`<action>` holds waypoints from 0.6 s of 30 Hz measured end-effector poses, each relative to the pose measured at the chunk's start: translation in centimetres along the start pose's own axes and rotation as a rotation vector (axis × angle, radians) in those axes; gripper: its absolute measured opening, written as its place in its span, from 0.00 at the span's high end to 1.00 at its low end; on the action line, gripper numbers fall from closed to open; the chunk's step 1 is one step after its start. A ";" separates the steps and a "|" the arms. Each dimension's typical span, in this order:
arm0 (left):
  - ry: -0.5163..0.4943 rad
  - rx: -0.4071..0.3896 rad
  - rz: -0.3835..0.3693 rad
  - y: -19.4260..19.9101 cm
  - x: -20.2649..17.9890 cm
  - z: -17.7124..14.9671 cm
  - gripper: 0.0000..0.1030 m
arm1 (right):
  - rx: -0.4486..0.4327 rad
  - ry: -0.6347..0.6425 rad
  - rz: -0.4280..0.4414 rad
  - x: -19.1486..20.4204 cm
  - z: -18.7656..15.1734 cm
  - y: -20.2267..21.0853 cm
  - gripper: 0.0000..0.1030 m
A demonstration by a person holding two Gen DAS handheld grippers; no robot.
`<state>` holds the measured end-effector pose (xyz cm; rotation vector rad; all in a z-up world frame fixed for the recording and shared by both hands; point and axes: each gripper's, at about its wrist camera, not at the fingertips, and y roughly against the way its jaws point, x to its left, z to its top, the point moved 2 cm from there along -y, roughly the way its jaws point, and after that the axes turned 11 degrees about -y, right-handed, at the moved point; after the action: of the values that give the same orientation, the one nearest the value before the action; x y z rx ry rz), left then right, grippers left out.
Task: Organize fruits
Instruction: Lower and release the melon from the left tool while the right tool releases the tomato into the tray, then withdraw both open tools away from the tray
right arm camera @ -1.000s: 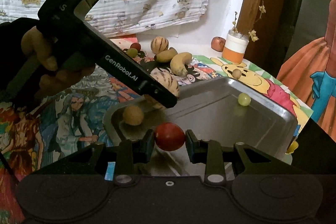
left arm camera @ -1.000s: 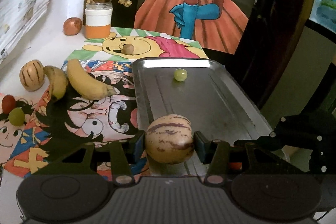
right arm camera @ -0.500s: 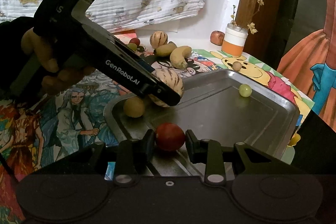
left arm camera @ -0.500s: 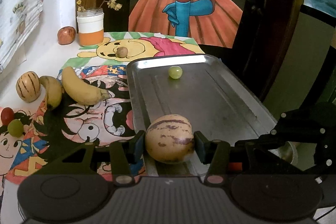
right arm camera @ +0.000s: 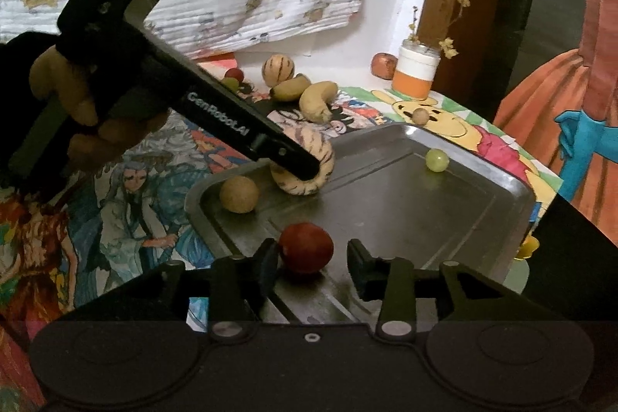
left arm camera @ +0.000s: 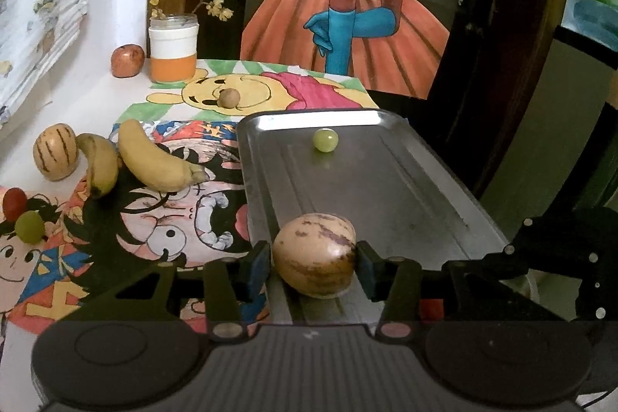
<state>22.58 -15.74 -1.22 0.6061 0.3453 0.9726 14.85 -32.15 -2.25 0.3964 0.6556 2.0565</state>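
Left gripper [left arm camera: 313,261] grips melon [left arm camera: 314,253] over tray [left arm camera: 405,180] — right gripper [right arm camera: 313,259] jaws opening, tomato [right arm camera: 306,248] between, right pad clear.

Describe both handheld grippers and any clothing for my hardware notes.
The left gripper and right gripper are matte black plastic with ribbed housings, round silver pivot pins and flat black pads. White lettering "GenRobot.AI" runs along the left gripper's side. A black sleeve covers the wrist of the hand holding it.

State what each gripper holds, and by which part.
Left gripper: striped melon, clamped across its sides. Right gripper: nothing; jaws opening around the red fruit on the tray.
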 end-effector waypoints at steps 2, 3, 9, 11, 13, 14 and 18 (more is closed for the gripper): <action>0.011 -0.014 0.003 0.8 0.1 0.1 0.45 | -0.012 -0.013 -0.013 0.2 0.3 0.5 0.48; 0.018 -0.022 0.006 1.2 0.2 0.1 0.43 | -0.020 -0.020 -0.021 0.3 0.4 0.8 0.46; 0.083 -0.082 0.039 4.8 1.2 0.1 0.22 | -0.062 -0.070 -0.063 1.5 1.6 2.5 0.25; 0.105 -0.102 0.051 6.1 1.5 -0.1 0.14 | -0.069 -0.096 -0.066 2.0 1.9 3.0 0.19; 0.124 -0.118 0.067 7.6 2.0 -0.5 0.07 | -0.071 -0.115 -0.069 2.5 2.2 3.5 0.14; 0.129 -0.125 0.074 8.3 2.1 -0.7 0.04 | -0.072 -0.120 -0.070 2.8 2.3 3.6 0.10; 0.149 -0.152 0.110 11.1 2.9 -2.1 0.00 | -0.066 -0.147 -0.079 4.3 2.7 4.5 0.03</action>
<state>15.64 -7.98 4.01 0.4188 0.3694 1.1425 10.89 -29.69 2.73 0.4706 0.5055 1.9484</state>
